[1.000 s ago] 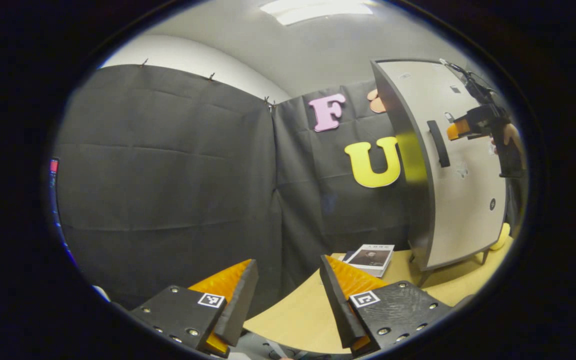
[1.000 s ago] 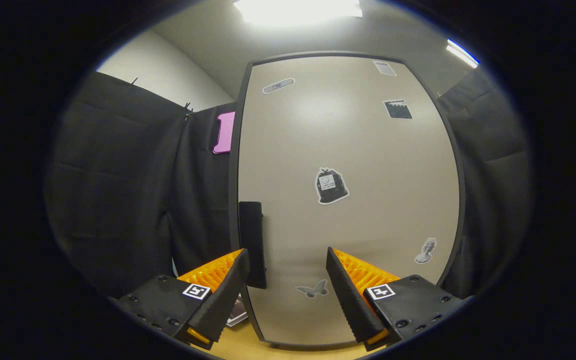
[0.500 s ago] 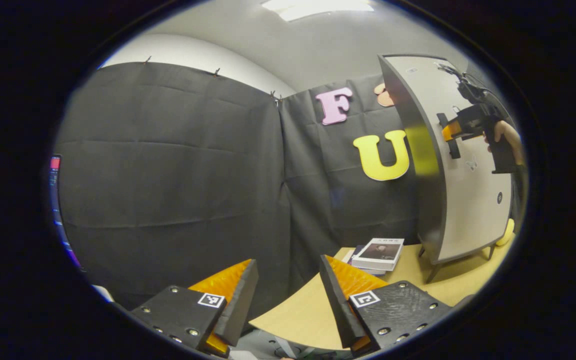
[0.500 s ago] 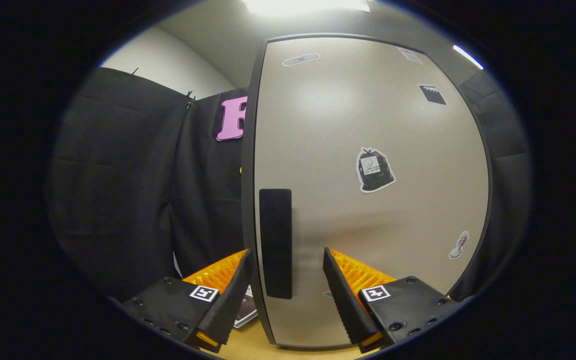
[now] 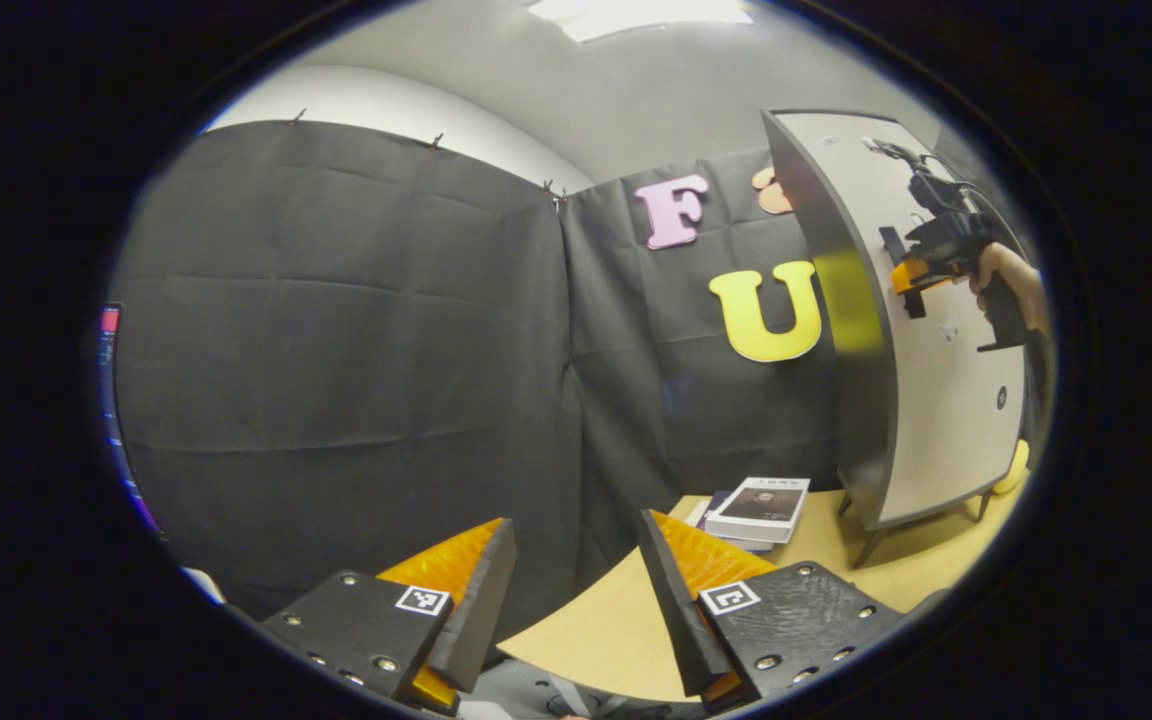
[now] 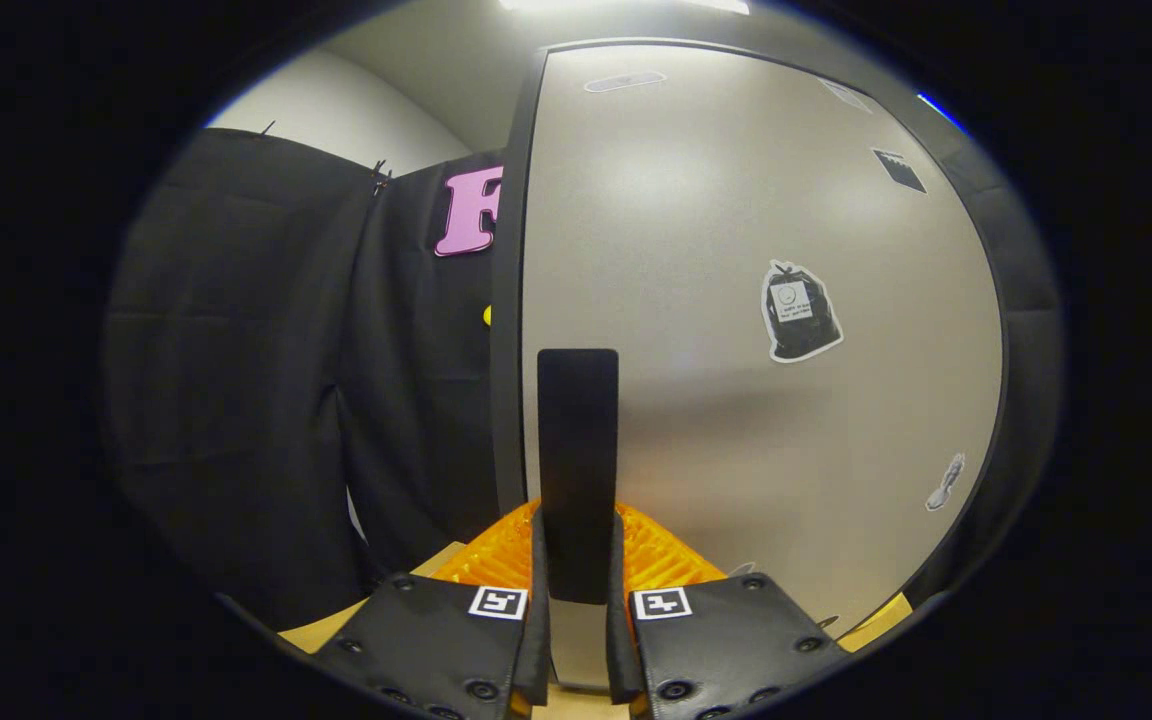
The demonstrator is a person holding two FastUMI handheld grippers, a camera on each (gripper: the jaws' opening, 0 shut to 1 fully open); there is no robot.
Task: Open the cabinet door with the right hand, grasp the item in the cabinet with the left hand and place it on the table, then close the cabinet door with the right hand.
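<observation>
A tall beige cabinet (image 5: 936, 330) with dark edges stands on the wooden table (image 5: 626, 630), and its door (image 6: 736, 330) is closed. A black vertical handle (image 6: 577, 440) sits near the door's left edge. My right gripper (image 6: 576, 580) is shut on the lower part of this handle, one finger on each side. In the left gripper view the right gripper (image 5: 911, 280) is at the handle, held by a hand (image 5: 1001, 270). My left gripper (image 5: 576, 590) hangs open over the table's near edge, with nothing between its fingers. The cabinet's inside is hidden.
A small stack of books (image 5: 761, 505) lies on the table just left of the cabinet's feet. Black cloth walls (image 5: 336, 350) close off the left and back. A yellow object (image 5: 1011, 470) peeks out behind the cabinet's lower right.
My right gripper moved in toward the door and shut on the handle; earlier it was open in front of it. The left gripper stayed open and barely shifted.
</observation>
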